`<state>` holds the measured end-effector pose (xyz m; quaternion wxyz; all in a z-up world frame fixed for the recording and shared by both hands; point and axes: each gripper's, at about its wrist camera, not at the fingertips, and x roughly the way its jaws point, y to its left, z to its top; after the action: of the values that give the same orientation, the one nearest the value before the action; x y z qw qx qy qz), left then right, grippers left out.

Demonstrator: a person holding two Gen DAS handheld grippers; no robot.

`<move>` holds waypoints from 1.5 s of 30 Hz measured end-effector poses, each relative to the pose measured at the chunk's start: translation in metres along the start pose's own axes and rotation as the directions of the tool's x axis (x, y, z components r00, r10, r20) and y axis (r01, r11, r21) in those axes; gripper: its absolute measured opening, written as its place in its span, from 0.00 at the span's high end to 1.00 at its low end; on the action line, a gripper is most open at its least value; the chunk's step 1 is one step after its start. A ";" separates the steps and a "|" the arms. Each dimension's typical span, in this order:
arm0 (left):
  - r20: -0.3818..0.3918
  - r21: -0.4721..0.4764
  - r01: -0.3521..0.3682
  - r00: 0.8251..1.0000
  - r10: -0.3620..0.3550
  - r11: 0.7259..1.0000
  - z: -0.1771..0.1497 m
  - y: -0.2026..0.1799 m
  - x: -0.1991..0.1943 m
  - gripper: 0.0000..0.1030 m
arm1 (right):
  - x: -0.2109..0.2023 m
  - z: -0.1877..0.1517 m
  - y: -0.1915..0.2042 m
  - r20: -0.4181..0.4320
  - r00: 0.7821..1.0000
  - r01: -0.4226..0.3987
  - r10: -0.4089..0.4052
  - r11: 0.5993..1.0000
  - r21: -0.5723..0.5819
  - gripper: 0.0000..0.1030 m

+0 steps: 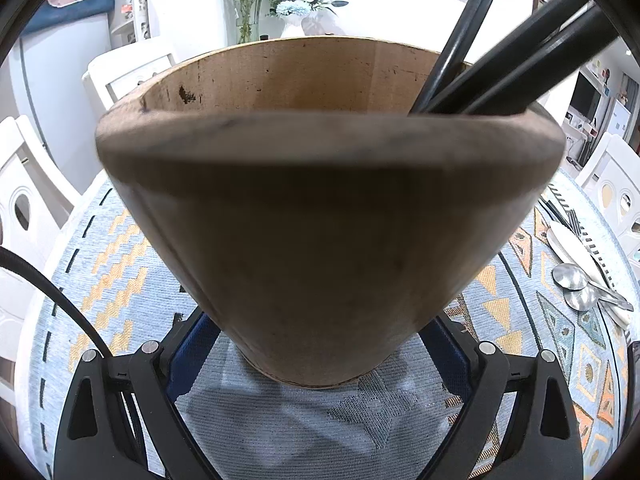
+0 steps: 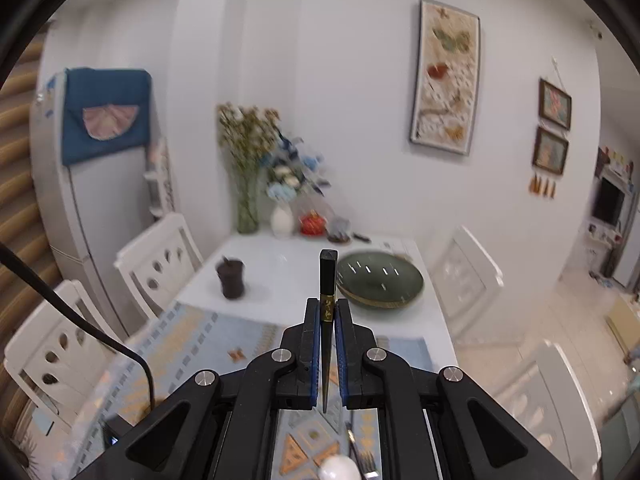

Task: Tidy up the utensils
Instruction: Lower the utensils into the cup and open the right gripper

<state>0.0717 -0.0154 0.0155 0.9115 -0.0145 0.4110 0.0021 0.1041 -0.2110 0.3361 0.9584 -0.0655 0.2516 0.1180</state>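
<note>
Sorting cutlery into a wooden holder (image 1: 320, 240), which stands on the patterned cloth of the bench (image 1: 100, 264); the left gripper (image 1: 320, 360) has its fingers (image 1: 184, 344) set against either flank, seemingly clasping it. Three black chopsticks (image 1: 496, 60) already lean inside at its right; spoons (image 1: 576, 280) lie loose further right. The right gripper (image 2: 328, 320) pinches one chopstick (image 2: 327, 280), black with a gilt band, upright and clear of the bench. Next move, by judgement: align the tip over the holder's mouth and let go.
</note>
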 end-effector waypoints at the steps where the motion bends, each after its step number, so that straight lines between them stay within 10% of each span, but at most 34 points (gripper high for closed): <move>1: 0.000 0.000 0.000 1.000 0.000 1.000 0.000 0.001 0.000 0.08 | -0.002 0.004 0.005 0.014 1.000 -0.015 0.015 1.000 -0.001 0.94; 11: 0.012 -0.003 0.006 1.000 -0.006 1.000 0.001 -0.001 -0.002 0.08 | -0.004 0.025 0.060 0.089 0.977 -0.196 0.196 0.981 -0.010 0.94; 37: 0.078 -0.005 0.012 0.997 -0.012 1.000 -0.012 -0.008 -0.027 0.08 | 0.078 -0.051 0.121 -0.175 0.891 -0.400 0.419 0.907 0.135 0.94; 45: 0.083 -0.009 0.008 0.997 -0.007 1.000 -0.015 -0.009 -0.031 0.08 | 0.063 -0.053 0.094 -0.147 0.881 -0.420 0.450 0.886 0.197 0.61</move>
<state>0.0399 -0.0249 0.0292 0.9278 -0.0202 0.3726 0.0010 0.1083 -0.1184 0.2526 0.8811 0.0585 0.3579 0.3035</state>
